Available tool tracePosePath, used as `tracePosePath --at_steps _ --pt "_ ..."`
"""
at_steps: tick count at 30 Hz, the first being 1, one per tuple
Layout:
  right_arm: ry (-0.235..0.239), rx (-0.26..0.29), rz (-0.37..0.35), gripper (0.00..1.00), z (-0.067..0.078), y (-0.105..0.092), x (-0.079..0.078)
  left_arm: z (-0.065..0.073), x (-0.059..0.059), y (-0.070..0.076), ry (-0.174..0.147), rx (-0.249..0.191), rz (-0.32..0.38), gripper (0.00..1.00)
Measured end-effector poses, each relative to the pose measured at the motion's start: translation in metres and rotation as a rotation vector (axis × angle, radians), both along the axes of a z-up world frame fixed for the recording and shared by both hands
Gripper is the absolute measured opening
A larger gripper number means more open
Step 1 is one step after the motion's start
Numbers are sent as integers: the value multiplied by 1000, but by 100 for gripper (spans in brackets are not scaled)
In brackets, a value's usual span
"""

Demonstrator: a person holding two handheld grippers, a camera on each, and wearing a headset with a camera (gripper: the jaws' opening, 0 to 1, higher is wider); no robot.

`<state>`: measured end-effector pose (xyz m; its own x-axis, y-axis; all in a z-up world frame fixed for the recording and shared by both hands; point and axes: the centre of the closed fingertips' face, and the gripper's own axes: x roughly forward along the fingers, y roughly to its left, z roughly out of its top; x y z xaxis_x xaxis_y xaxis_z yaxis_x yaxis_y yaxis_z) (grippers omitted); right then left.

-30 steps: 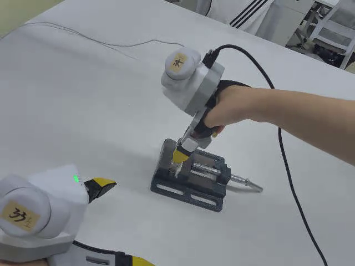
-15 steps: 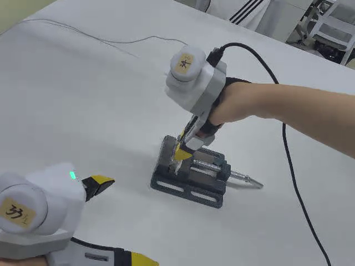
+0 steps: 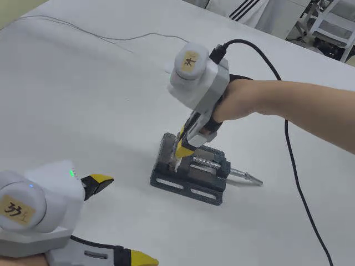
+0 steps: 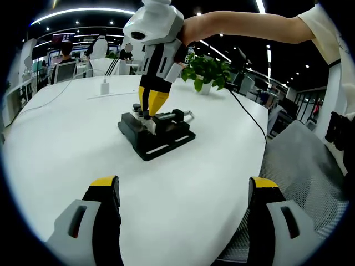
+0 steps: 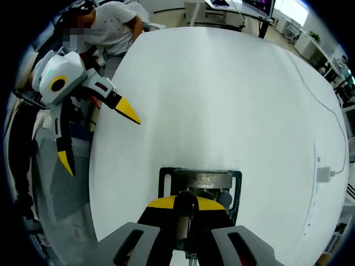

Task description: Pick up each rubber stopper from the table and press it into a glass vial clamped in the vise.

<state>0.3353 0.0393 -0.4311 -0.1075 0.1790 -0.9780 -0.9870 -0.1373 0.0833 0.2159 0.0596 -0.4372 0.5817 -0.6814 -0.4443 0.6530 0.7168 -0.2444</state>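
The vise [image 3: 191,177] sits on the white tabletop [image 3: 83,100], its screw handle pointing away to the right in the head view. The right gripper [image 3: 183,149], held in a bare hand [image 3: 238,102], points steeply down with its yellow tips right over the vise's left end. In the right gripper view its jaws are drawn close together and clamped on a small dark stopper [image 5: 186,200], which sits between the tips directly above the vise's opening. A small pale upright piece under the tips looks like the vial [image 3: 176,164], though it is too small to be sure, and I cannot tell whether the stopper touches it. The left gripper [image 3: 116,219] hangs low at the near left edge of the tabletop, well apart from the vise; in its own view its jaws stand wide apart with nothing between them, aimed toward the vise and the other gripper. A black cable [image 3: 288,144] runs from the back of the right gripper across the tabletop toward the near right. A thin grey wire [image 3: 111,37] lies along the far side of the tabletop. A green plant [image 4: 208,72] stands beyond the vise in the left gripper view.
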Motion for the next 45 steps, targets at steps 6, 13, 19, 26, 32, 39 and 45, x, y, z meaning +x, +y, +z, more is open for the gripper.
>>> tracePosePath --at_steps 6,13,19,26,32,39,45 --pt "-11 15 24 7 0 0 -1 0 0 0 0 -3 -1 96" --pt "-38 10 55 8 -2 0 1 -1 -1 0 2 -3 -4 96" --pt "-39 6 59 11 -1 -2 -1 -1 -2 -1 3 -5 -5 96" --pt "-45 9 52 11 1 -8 -2 -1 0 -3 2 -8 -8 96" --pt "-48 26 51 11 12 -8 -4 0 1 -4 -2 -8 -11 96" --pt "-23 54 72 7 18 1 -11 0 1 -3 -1 -9 -6 96" --pt "-12 47 67 3 13 2 -11 1 1 -1 0 -11 -1 96"
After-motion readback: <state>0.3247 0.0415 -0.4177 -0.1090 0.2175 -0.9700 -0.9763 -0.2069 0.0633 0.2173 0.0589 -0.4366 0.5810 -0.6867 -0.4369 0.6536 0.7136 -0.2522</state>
